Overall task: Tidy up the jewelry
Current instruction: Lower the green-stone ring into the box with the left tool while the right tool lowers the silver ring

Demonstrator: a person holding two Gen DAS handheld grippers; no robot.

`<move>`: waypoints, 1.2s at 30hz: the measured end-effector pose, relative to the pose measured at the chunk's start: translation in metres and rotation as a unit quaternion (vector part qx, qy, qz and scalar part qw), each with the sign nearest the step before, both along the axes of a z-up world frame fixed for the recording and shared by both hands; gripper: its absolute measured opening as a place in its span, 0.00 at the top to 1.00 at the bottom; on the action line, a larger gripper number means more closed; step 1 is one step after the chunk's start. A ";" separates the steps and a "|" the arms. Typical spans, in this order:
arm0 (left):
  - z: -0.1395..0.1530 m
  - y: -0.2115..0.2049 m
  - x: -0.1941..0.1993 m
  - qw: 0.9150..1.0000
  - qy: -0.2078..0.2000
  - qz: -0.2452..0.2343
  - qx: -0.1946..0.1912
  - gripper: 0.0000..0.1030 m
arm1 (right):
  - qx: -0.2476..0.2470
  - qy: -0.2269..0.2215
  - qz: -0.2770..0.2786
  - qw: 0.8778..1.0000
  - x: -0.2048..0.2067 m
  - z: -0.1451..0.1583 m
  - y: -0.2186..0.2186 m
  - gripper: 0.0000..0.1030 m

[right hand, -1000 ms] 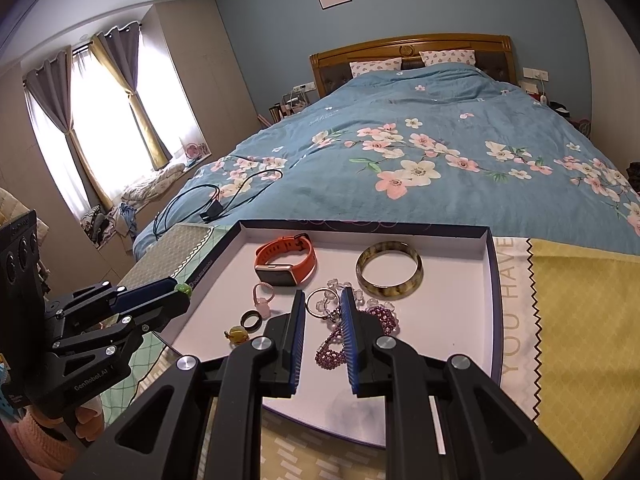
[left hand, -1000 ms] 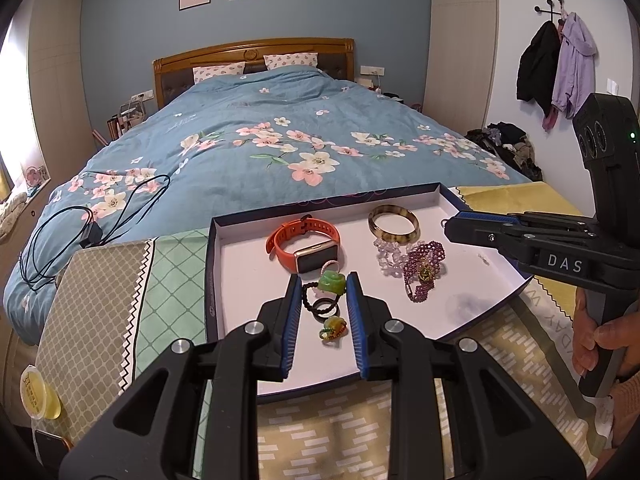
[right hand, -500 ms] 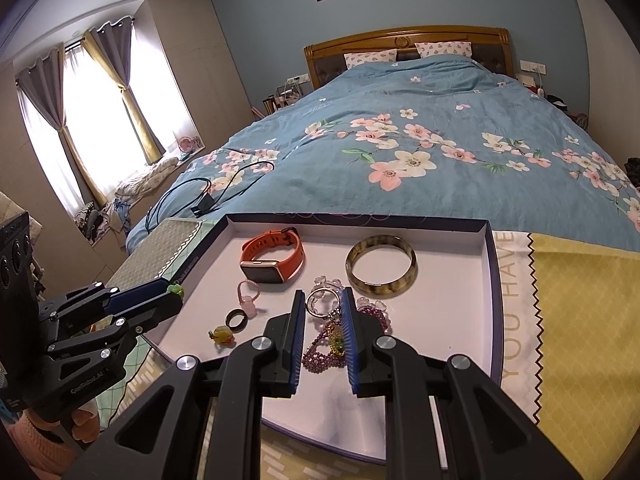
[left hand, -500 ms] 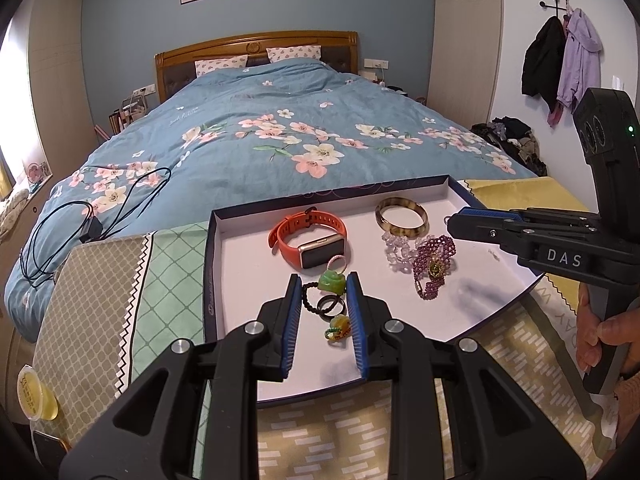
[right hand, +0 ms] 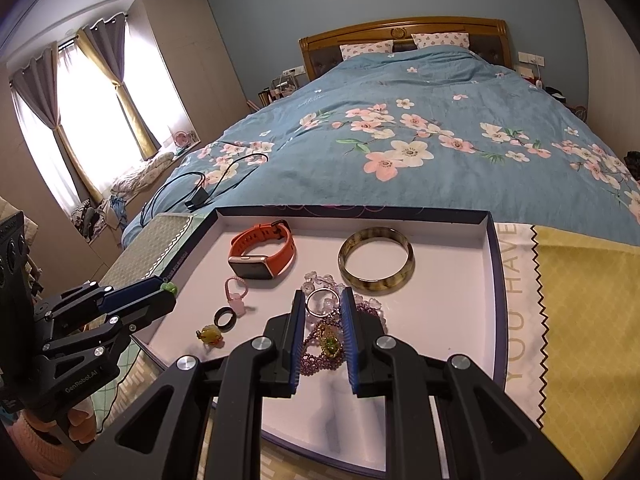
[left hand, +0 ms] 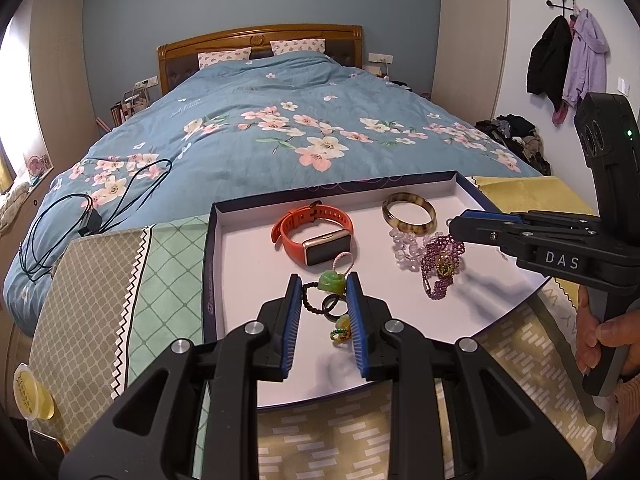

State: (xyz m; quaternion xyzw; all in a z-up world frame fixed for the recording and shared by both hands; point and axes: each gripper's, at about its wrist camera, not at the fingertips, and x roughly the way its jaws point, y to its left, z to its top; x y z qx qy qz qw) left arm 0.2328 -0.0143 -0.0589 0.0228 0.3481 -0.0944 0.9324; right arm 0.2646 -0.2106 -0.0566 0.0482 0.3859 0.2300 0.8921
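— So, where does the jewelry sit?

— Most of it lies in a shallow white tray (left hand: 209, 264) with a dark rim. An orange watch (left hand: 316, 232) is at the back left and a mottled bangle (left hand: 408, 214) at the back right. In front of the bangle, a clear crystal bracelet (left hand: 404, 246) touches a purple bead bracelet (left hand: 440, 264).

— And the small pieces?

— A black ring (left hand: 334, 305), a yellow-green charm (left hand: 342, 326) and a pink charm (right hand: 236, 300) lie close together near the tray's front left.

— What are the jaws doing?

— On the left gripper (left hand: 321, 280) they are narrow and pinch a green pendant (left hand: 332, 281) at the tips. From the right wrist camera the pendant is lifted over the tray's left rim.

— The other one?

— The right gripper (right hand: 322, 294) has its jaws narrow too, with a silver ring (right hand: 321, 303) spanning the gap pad to pad, above the purple beads.

— Who holds it?

— A hand (left hand: 600, 336) wraps its handle at the right edge.

— What's underneath?

— The tray rests on a bench covered with a patterned cloth (left hand: 100, 280). Beyond it is a bed (left hand: 280, 132) with a blue floral quilt, and a black cable (left hand: 80, 216) lies on its left side.
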 end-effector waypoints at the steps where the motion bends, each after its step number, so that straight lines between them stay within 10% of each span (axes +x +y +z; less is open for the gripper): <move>1: 0.000 0.000 0.001 1.000 0.001 0.001 0.000 0.78 | 0.000 0.000 0.000 1.000 0.001 -0.001 0.000 0.84; 36: -0.015 0.000 0.018 1.000 0.021 0.012 -0.001 0.77 | -0.016 0.019 -0.004 1.000 0.014 -0.013 0.004 0.84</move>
